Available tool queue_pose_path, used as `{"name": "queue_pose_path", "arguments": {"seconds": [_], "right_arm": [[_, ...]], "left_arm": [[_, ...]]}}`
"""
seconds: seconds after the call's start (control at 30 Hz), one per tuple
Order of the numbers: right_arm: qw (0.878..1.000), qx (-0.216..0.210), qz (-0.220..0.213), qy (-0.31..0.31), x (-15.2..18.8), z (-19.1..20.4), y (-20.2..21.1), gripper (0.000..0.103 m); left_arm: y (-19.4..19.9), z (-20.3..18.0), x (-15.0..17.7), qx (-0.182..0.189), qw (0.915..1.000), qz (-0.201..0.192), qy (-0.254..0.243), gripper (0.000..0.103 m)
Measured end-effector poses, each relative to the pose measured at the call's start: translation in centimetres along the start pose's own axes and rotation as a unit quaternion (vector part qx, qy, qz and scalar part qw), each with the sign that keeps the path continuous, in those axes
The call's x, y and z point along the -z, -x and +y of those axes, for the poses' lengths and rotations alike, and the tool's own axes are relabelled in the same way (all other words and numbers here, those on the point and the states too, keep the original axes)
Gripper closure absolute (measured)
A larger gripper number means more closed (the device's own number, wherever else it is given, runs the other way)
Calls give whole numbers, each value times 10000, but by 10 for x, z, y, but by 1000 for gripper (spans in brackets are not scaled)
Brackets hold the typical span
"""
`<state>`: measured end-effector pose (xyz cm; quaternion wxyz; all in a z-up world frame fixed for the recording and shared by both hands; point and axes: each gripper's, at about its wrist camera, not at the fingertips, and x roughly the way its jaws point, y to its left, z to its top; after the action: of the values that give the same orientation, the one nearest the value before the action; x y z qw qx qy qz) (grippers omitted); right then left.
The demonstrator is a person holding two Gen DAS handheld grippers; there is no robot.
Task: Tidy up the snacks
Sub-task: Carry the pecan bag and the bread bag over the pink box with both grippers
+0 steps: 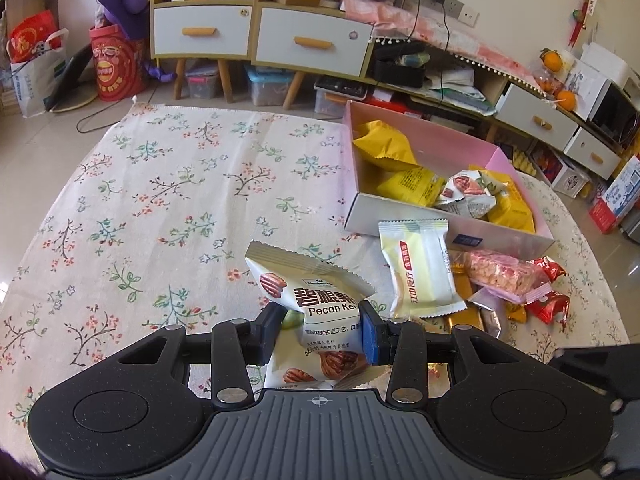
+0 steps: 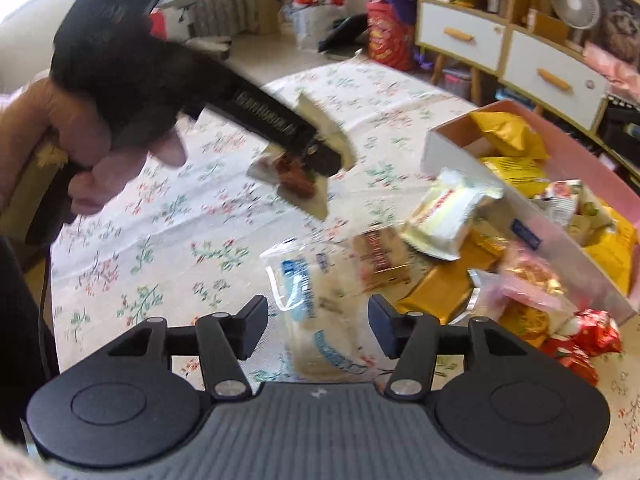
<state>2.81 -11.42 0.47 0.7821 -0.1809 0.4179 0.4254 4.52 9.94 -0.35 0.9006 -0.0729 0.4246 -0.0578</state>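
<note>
My left gripper (image 1: pixel 320 326) is shut on a white pecan kernel packet (image 1: pixel 316 300) and holds it above the floral tablecloth; the same packet and gripper show in the right wrist view (image 2: pixel 316 160), held by a hand. My right gripper (image 2: pixel 318 328) is open, its fingers on either side of a white and blue snack packet (image 2: pixel 316 300) that lies on the cloth; contact is not visible. A pink box (image 1: pixel 508 160) at the right holds yellow packets (image 1: pixel 384 144) and a nut packet (image 1: pixel 468 196).
Loose snacks lie in front of the box: a pale yellow packet (image 1: pixel 420 272), a pink bar (image 1: pixel 504 274), gold bars (image 2: pixel 436 292) and red wrappers (image 1: pixel 548 304). Cabinets with drawers (image 1: pixel 312 40) stand behind the table. The right wrist view is blurred.
</note>
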Motion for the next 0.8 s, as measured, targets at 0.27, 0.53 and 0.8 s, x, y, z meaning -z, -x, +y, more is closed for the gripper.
{"name": "queue_pose_path", "arguments": {"seconds": [0.27, 0.53, 0.8], "right_arm": [[9989, 313, 246, 245, -1, 10, -26, 73], [9995, 188, -39, 234, -3, 4, -7, 86], [9993, 182, -317, 97, -4, 1, 17, 86]], "left_arm": [[-2, 3, 2, -5, 10000, 81, -19, 64], [4, 6, 0, 80, 10000, 14, 57, 64], [12, 4, -7, 170, 9996, -156, 136, 65]]}}
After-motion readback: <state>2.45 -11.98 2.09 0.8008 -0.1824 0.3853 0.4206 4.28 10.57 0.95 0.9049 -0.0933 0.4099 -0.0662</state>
